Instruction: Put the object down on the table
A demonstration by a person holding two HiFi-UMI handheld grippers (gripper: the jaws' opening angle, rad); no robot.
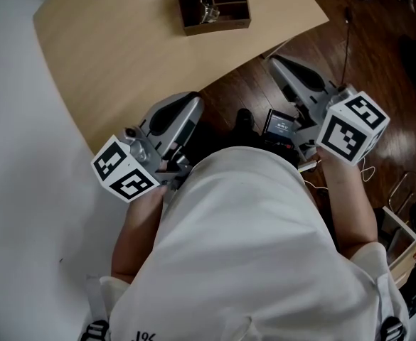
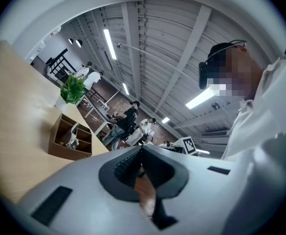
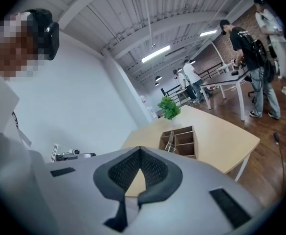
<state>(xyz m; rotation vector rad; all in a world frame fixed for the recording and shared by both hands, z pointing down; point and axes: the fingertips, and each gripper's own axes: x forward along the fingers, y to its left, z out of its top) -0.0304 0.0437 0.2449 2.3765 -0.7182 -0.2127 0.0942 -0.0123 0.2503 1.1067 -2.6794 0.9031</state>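
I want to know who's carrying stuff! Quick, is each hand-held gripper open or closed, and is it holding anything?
Left hand-held gripper: closed, holding nothing.
Right hand-held gripper: closed, holding nothing.

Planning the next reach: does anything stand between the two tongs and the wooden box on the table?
Nothing visible does. The left tongs and right tongs are shut and empty, and only bare table lies before the box.
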